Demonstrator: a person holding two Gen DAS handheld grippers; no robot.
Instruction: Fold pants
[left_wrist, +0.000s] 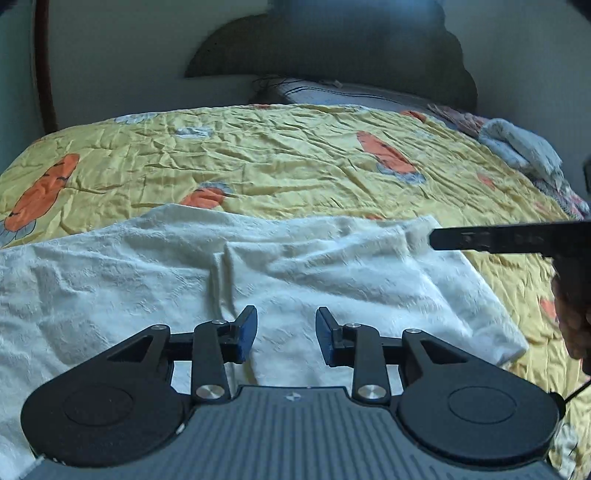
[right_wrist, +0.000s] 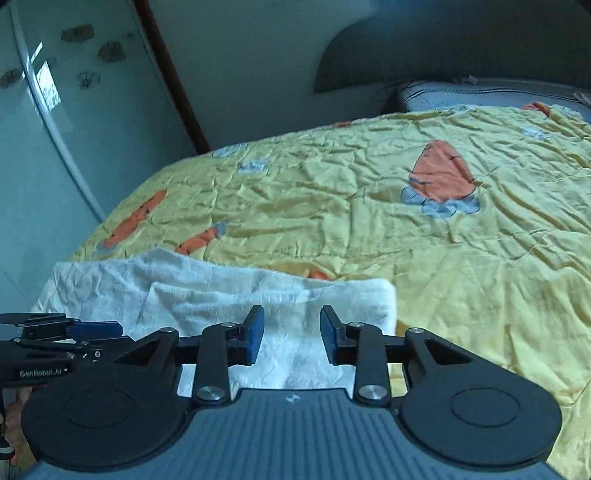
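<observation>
White pants (left_wrist: 258, 273) of a nubbly, towel-like cloth lie spread across the near edge of the bed, on a crumpled yellow quilt (left_wrist: 295, 155) printed with orange carrots, and they run from the near left corner of the bed toward the middle of that edge. In the left wrist view the cloth reaches the left border of the picture, a long crease runs up through its middle, and its right end stops in a rounded corner on the quilt. The left gripper (left_wrist: 286, 334) hangs just above the cloth near that crease, its blue-padded fingers (left_wrist: 248, 332) set apart with bare white fabric showing between them, holding nothing. Further right, in the same view, a black finger of the right gripper (left_wrist: 480, 238) reaches in from the right border over the far right end of the pants; whether it touches the cloth cannot be told. Seen from the right wrist camera, the right gripper (right_wrist: 291, 334) likewise has its fingers spread, above the right end of the pants (right_wrist: 221, 295), where a folded layer lies on top. At the head of the bed lies a grey pillow (left_wrist: 351, 94), and a pale fluffy blanket (left_wrist: 521, 144) is bunched at the far right edge.
</observation>
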